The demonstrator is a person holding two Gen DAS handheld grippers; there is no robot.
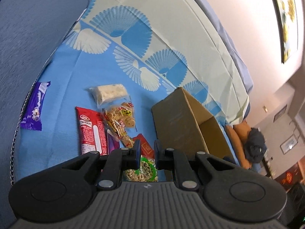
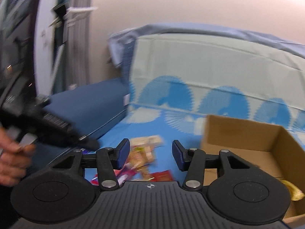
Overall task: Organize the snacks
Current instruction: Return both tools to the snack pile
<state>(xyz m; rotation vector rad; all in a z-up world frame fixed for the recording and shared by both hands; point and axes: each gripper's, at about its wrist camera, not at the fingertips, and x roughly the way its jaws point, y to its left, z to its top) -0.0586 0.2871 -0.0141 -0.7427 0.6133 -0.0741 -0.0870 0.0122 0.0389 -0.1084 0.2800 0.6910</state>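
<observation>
Left hand-held gripper (image 1: 147, 153) clamped on green snack packet (image 1: 146, 168), long axis pointing away, right hand-held gripper (image 2: 150, 155) apart

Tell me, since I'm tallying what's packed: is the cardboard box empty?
Not empty. The right wrist view shows a yellow wrapped snack lying on the floor of the cardboard box; most of the floor looks bare.

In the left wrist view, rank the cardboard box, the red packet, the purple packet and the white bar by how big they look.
1. cardboard box
2. red packet
3. purple packet
4. white bar
The purple packet and white bar look close; fisheye distortion makes that order unsure.
</observation>
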